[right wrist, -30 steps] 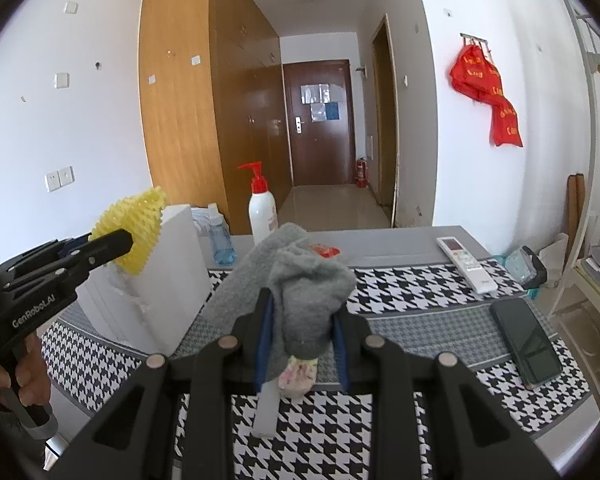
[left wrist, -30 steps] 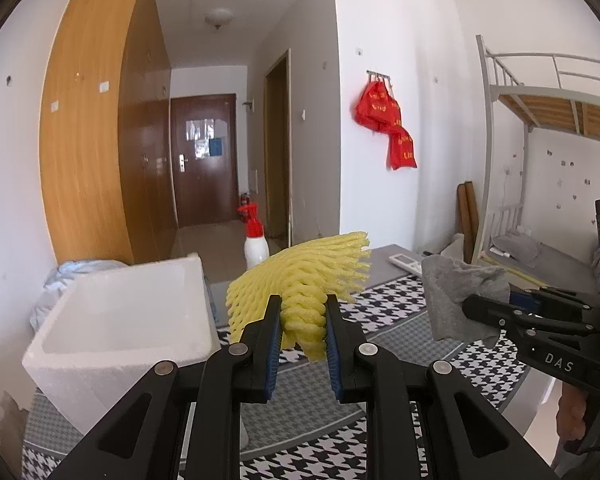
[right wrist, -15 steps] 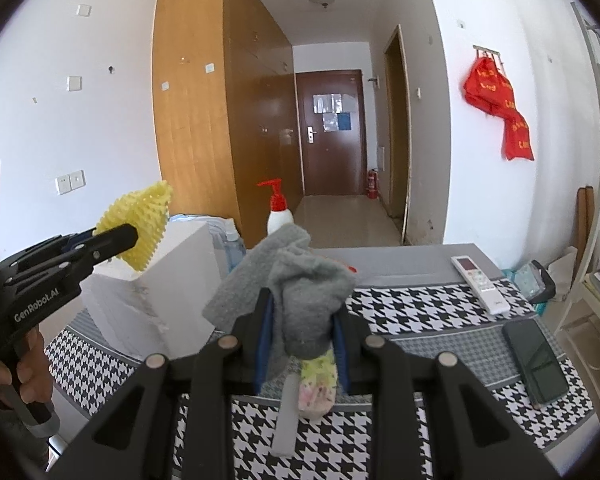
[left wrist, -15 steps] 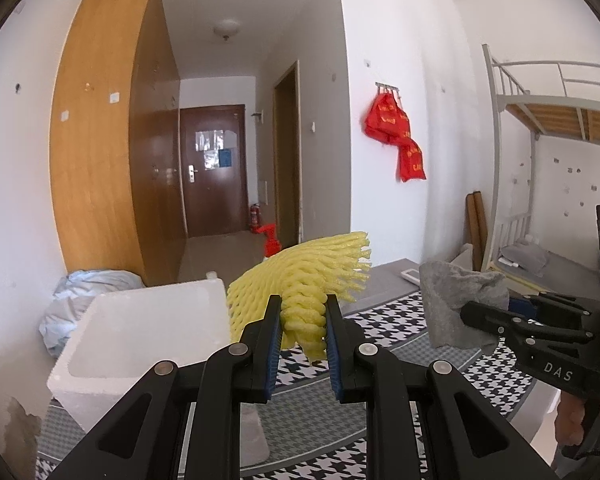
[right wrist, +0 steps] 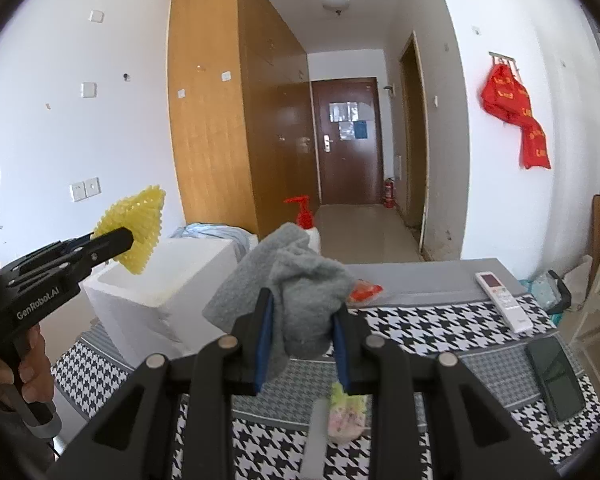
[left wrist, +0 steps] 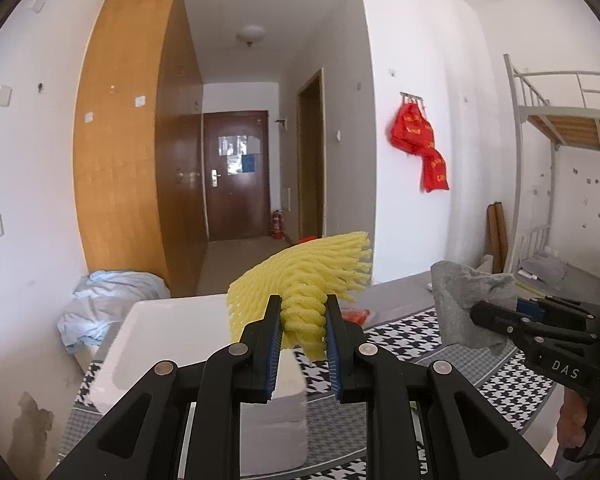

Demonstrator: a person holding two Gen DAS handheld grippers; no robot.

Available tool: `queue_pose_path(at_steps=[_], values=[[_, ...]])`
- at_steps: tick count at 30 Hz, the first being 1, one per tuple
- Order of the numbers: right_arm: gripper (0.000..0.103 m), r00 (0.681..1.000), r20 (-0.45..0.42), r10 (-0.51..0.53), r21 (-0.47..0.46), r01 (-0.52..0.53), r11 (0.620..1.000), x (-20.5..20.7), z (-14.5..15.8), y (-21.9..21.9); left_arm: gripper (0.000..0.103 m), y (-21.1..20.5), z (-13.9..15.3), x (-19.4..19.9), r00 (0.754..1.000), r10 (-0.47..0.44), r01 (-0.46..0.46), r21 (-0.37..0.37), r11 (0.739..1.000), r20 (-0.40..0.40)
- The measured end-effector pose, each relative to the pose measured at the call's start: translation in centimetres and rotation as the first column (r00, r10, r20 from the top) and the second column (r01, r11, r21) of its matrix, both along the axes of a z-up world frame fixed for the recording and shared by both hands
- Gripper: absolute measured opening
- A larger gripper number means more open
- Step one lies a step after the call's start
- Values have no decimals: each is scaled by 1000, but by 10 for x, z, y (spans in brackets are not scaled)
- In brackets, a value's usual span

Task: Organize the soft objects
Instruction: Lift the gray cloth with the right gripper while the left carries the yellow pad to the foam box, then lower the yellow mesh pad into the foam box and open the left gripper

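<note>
Net (left wrist: 300,280), yellow foam; cloth (right wrist: 300,284), grey.

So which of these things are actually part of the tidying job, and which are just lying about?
Part of the job:
- yellow foam net, clamped in the left gripper
- grey cloth, clamped in the right gripper
- white foam box, probably where they go

Just lying about:
- pump bottle
- remote
- phone
- red packet

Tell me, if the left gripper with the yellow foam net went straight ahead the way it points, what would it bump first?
Probably the white foam box. The left gripper, shut on the yellow foam net, points slightly downward over the box's open top; depth is hard to judge.
</note>
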State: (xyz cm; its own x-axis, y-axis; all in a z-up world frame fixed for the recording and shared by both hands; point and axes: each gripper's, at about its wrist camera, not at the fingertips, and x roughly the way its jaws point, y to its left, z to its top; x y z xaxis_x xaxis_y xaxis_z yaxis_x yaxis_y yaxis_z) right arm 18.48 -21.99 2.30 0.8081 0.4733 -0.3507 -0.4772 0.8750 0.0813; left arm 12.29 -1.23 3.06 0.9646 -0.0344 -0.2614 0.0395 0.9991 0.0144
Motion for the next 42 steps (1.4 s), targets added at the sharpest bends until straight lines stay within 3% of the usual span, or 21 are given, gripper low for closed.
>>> queue_pose_path(at_steps=[17,42], values=[[31,991,14,131,8,-131,991,4,5,35,21,33,3,-3,992,128,-128,-4,992,-12],[31,971,-5,239,-29,-239,971,15,9,83,21,55,2,20,973,220,-221,-1,975,-63]])
